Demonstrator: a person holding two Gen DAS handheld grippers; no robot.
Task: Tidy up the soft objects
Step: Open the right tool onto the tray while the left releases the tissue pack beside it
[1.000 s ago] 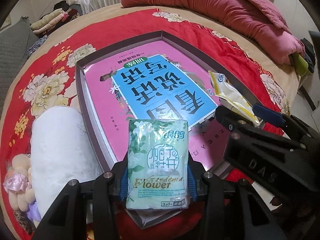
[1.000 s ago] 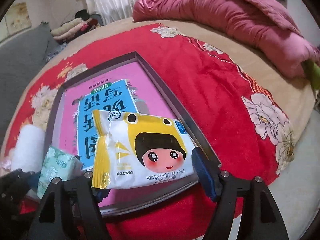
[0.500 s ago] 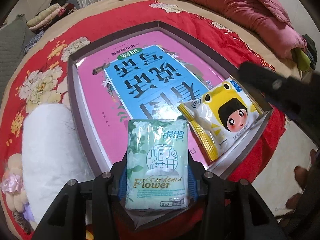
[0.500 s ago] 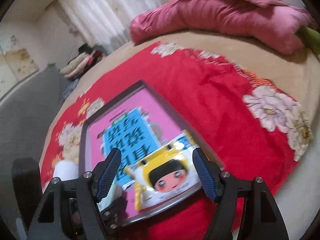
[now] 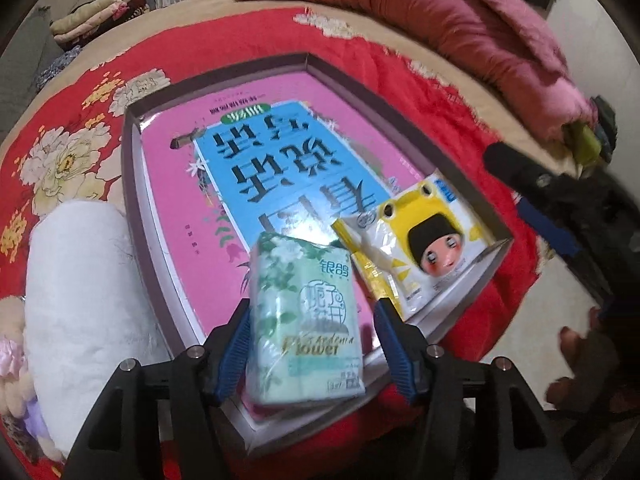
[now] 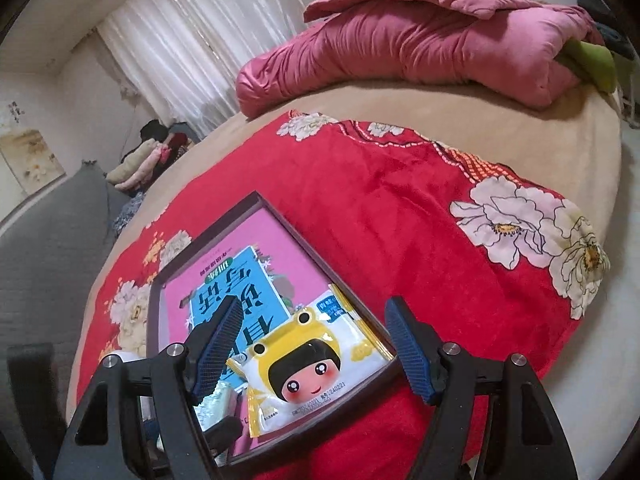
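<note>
A shallow dark-rimmed box [image 5: 132,184] with a pink and blue book lining its floor lies on the red floral blanket. A green tissue pack [image 5: 308,320] rests tilted at the box's near edge between the fingers of my left gripper [image 5: 312,344], which stand apart from its sides, open. A yellow cartoon tissue pack [image 5: 420,244] lies in the box's near right corner; it also shows in the right wrist view [image 6: 308,368]. My right gripper [image 6: 316,344] is open and empty, raised above that pack.
A white fluffy roll [image 5: 80,288] and a small plush toy [image 5: 16,356] lie left of the box. A folded pink quilt [image 6: 420,40] sits at the far end of the bed. Folded clothes [image 6: 148,160] lie at the back left.
My right gripper let go of the yellow pack into the box and pulled back and up. My left gripper opened around the green pack, which now tilts on the box edge.
</note>
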